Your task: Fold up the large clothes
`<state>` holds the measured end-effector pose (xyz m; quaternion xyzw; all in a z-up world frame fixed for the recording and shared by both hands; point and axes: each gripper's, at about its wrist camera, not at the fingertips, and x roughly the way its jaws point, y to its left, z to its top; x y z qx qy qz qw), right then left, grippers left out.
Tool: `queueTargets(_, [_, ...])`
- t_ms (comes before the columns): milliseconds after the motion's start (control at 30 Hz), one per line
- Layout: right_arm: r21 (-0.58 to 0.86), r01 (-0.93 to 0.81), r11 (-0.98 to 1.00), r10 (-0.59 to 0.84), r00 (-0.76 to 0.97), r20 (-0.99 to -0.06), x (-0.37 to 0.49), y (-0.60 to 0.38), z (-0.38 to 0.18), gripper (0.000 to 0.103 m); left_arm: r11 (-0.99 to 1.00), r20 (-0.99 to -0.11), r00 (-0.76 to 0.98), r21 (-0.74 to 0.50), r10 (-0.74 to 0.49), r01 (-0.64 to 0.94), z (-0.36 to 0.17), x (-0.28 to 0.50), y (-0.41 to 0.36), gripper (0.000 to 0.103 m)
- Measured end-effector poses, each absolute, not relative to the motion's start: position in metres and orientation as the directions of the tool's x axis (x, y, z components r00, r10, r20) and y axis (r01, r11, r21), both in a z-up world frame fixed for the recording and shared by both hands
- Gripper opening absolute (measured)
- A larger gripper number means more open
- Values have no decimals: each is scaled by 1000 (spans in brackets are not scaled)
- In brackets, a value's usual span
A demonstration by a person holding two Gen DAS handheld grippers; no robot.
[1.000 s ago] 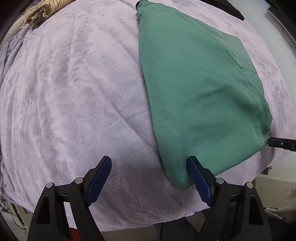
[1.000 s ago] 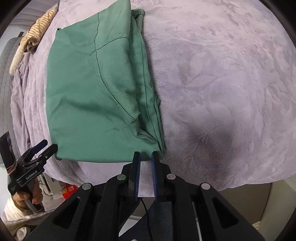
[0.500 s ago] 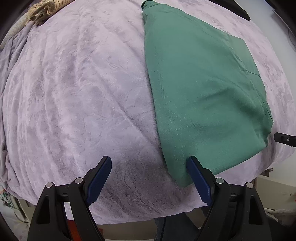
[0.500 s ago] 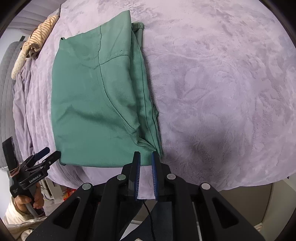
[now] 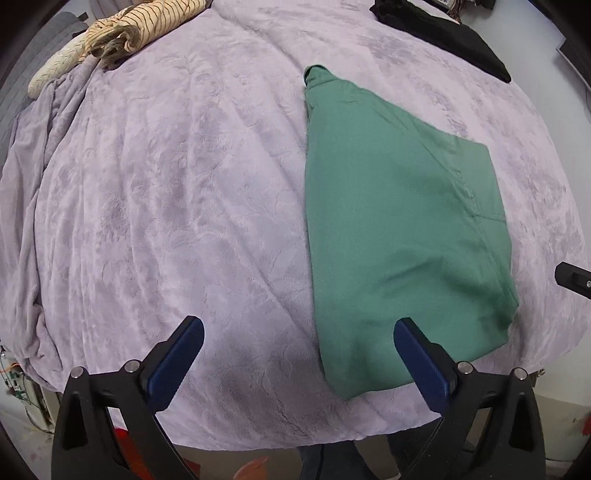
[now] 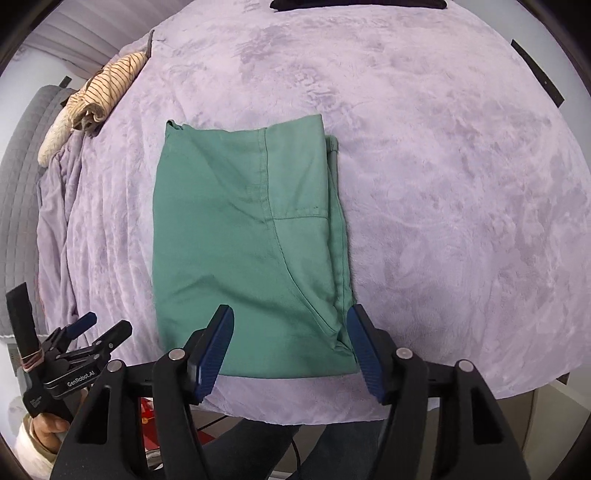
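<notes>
A green garment lies folded into a flat rectangle on the lilac blanket, also seen in the right wrist view. My left gripper is open and empty, held above the blanket near the garment's near left corner. My right gripper is open and empty, held above the garment's near edge. The left gripper also shows at the lower left of the right wrist view.
The lilac blanket covers the bed. A striped beige garment lies crumpled at the far left, also in the right wrist view. A black garment lies at the far right. The bed's near edge runs below the grippers.
My right gripper has opened and both grippers have pulled back and up from the garment. The garment lies still.
</notes>
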<state>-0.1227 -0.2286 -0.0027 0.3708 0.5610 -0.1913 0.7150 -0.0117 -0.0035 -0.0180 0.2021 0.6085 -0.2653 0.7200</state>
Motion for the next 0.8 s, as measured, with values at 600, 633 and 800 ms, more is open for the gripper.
queueTargets(600, [130,679,722,-60,248,-967,-105,-206,39,103,772,-962,225,23,-156,635,23,-18,-29,103])
queueTargets(633, [124,680,722,-63,244,-968,-105,-206,39,103,773,-961,229,27,-153,634,23,-19,-29,103])
queueTargets(800, [102,683,723,-77,227,-971,-105,-205,40,103,778,-960,238,36,-147,627,26,-21,-30,103])
